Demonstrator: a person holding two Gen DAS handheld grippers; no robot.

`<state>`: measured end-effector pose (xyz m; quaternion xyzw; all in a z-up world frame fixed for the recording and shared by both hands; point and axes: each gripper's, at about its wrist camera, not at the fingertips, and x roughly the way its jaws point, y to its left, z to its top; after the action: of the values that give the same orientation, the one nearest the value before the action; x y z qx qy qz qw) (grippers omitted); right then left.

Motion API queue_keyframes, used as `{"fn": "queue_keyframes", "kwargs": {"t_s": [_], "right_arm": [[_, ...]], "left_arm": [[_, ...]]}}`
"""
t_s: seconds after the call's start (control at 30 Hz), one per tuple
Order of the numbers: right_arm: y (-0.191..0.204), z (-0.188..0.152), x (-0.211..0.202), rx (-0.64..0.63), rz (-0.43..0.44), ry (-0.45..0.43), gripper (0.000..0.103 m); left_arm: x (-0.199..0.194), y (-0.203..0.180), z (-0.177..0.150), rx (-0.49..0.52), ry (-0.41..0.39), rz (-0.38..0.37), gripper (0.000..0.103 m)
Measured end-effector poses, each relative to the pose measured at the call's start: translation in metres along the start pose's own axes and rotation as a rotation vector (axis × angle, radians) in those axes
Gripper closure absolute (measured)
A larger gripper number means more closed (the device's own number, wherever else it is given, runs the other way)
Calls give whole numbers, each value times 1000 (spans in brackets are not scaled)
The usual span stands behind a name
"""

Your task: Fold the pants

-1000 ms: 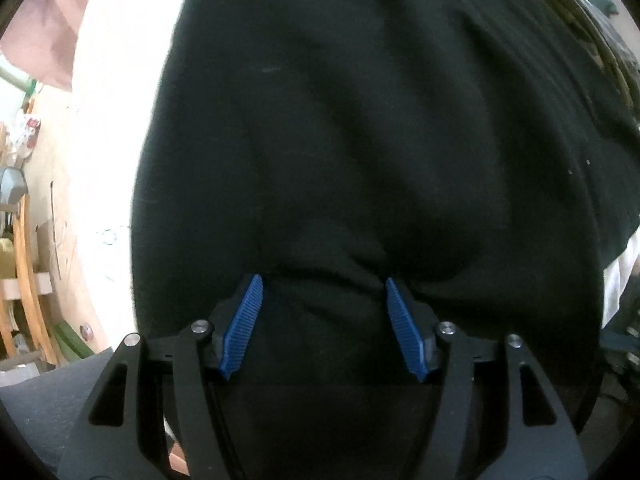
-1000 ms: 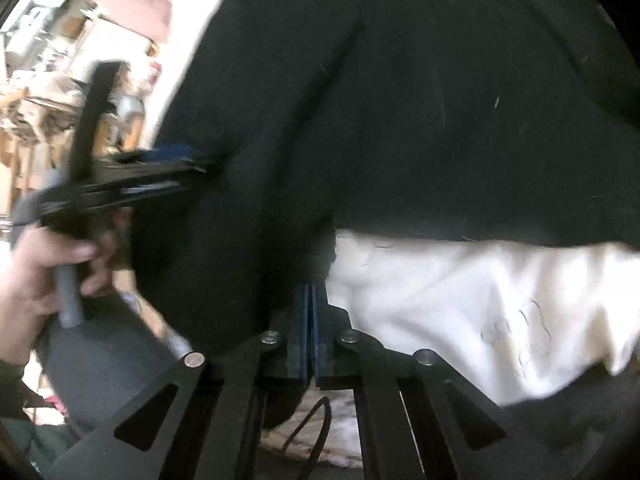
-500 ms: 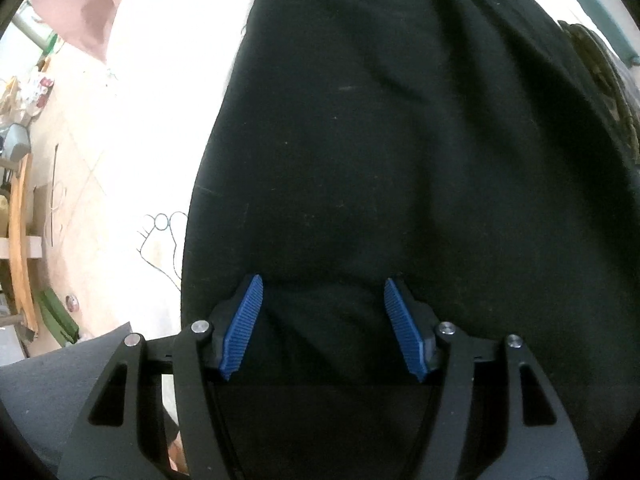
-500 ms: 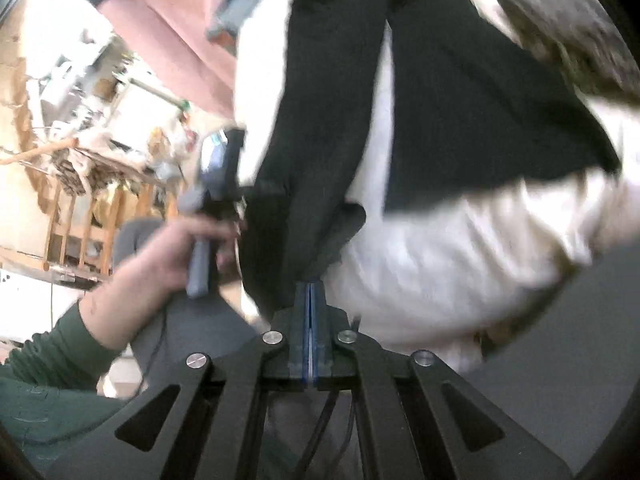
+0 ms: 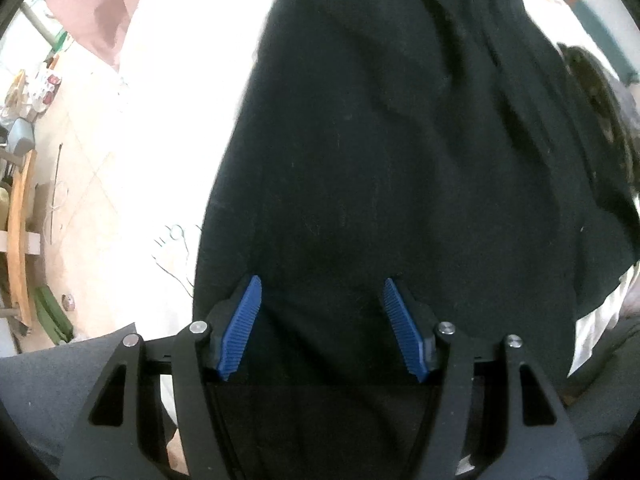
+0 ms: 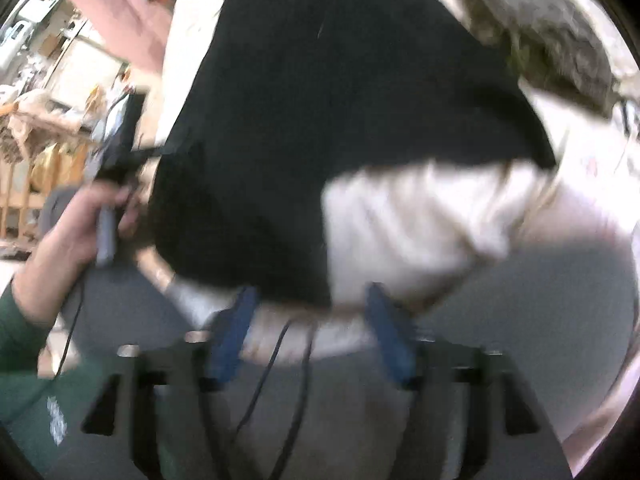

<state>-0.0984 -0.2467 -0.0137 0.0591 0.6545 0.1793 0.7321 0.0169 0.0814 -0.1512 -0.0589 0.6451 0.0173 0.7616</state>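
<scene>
The black pants lie on a white sheet and fill most of the left wrist view. My left gripper points down at them, blue pads wide apart, with black fabric lying across the gap. The right wrist view is blurred. There the pants spread over the sheet, and a hand holds the left gripper at their left edge. My right gripper hangs just off the pants' near edge. Its jaws are opening with nothing between them.
A mottled grey-brown cloth lies at the far right of the sheet. Pink fabric hangs at the far left. Grey flooring and dark cables sit below the sheet's near edge. Wooden furniture stands to the left.
My right gripper was shut on a fold of the pants; it has let go, opened, and pulled up and back. The pants now lie as one black mass. They sit further right in the left view.
</scene>
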Motion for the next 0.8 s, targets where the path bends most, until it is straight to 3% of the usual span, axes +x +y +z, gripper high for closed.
{"fn": "queue_keyframes", "kwargs": {"t_s": [0.07,0.13,0.23,0.33,0.37,0.47,0.57,0.63,0.7,0.8], "right_arm": [[8,29,19,-44,44,-43,39],[21,57,46,-74,67,-74,54],[44,96,106,-89,64,-79,63],[61,112,152,-113,52,-57,64],[63,113,171,-133,-12,-31,65],[54,95,207,-138,-98,110,64],[50,65,199,-184,-107,175,64],[43,54,189,-151,-71,232,64],[37,49,181,-121,-30,268,63],[28,55,152,-124,3,198,62]], "left_arm": [[-6,-7,0,21,-39,-19,43],[-9,-23,-2,79,-66,-27,43],[-4,-33,-11,169,-84,7,43],[7,-39,-15,183,-22,16,43],[15,-37,-19,181,33,22,42],[27,-29,-34,193,149,21,40],[23,-23,-46,188,234,-10,34],[23,-30,-56,279,278,32,34],[13,-36,-54,294,249,38,34],[-4,-42,-38,258,152,-20,34]]}}
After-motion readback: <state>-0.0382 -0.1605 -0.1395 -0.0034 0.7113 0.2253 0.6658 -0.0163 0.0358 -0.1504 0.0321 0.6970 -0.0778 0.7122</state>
